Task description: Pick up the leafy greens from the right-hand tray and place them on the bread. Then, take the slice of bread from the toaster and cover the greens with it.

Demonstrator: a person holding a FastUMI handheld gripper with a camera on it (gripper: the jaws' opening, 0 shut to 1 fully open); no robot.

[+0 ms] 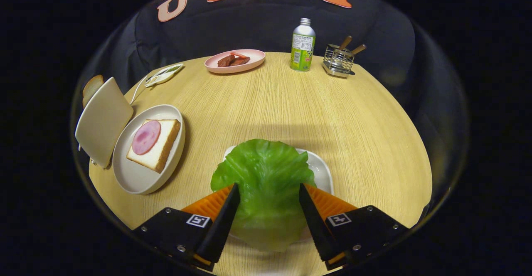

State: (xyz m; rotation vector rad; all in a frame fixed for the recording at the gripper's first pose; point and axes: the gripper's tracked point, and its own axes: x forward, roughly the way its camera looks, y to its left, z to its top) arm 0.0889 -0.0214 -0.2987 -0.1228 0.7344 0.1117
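Green leafy greens [266, 184] lie on white tray [322, 170], near side of bench [291, 101]. Gripper [269, 197] fingers apart, straddling leaf, likely lined up to pinch. Bread [160, 149] with ham on plate [137, 180] left; toaster [103, 120] beside it.

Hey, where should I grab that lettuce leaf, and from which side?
Grip the near part of the lettuce leaf, which already lies between the open fingers of the hand-held gripper. Come straight down from above: the leaf lies flat and thin over its white tray, overhanging the near rim. That free, floppy edge looks the easiest part to pinch.
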